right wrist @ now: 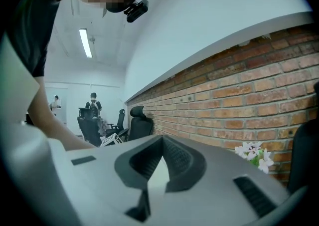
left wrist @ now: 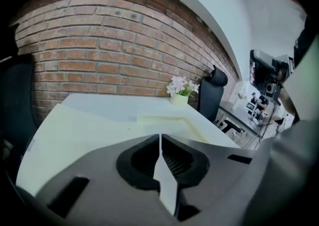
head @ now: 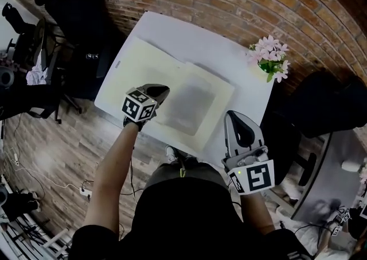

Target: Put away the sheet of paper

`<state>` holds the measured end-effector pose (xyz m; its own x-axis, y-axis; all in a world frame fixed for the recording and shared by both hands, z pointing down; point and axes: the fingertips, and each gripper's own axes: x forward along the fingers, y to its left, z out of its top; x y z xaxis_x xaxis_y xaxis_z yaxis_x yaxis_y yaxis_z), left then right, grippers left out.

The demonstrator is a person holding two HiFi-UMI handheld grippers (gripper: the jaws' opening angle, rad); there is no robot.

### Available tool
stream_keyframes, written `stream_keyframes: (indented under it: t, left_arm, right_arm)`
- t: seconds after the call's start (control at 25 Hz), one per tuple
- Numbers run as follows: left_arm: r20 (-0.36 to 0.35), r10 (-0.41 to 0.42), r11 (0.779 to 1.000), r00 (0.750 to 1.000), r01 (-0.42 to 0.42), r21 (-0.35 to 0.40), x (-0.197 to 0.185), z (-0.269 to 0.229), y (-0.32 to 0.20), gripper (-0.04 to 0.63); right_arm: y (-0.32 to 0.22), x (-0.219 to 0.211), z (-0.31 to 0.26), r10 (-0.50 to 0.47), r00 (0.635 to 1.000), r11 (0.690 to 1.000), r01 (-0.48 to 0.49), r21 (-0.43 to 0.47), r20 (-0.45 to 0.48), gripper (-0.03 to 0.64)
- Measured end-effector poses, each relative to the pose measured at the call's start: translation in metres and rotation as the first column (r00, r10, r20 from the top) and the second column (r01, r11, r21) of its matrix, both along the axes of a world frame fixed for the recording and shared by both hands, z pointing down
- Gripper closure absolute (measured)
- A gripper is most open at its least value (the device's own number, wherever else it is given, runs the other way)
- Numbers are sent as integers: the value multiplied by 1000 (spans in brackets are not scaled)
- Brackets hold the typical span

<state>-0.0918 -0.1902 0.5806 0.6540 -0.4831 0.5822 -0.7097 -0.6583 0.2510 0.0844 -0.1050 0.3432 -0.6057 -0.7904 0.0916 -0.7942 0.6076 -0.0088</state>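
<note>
A pale yellow folder lies open on the white table, with a greyish sheet of paper resting on its right half. In the left gripper view the folder spreads out just beyond the jaws. My left gripper hangs over the folder's near edge, just left of the sheet, tilted downward; its jaws meet at the tips and I see nothing between them. My right gripper is held level at the table's near right corner, off the sheet, jaws together and empty.
A small pot of pink flowers stands at the table's far right corner. Black office chairs sit at the left and right ends. A brick wall runs behind the table. Another desk stands at lower right.
</note>
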Motion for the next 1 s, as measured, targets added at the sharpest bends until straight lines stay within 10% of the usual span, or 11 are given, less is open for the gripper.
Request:
stream_keyframes:
  t: [0.36, 1.0]
  left_arm:
    - [-122, -192, 961, 974, 212, 178, -31, -88, 7, 569]
    - [-280, -207, 719, 937, 340, 606, -67, -309, 56, 569]
  right_arm:
    - [11, -13, -13, -18, 1000, 999, 18, 28, -1, 603]
    - [-6, 45, -37, 157, 988, 984, -157, 85, 6, 603]
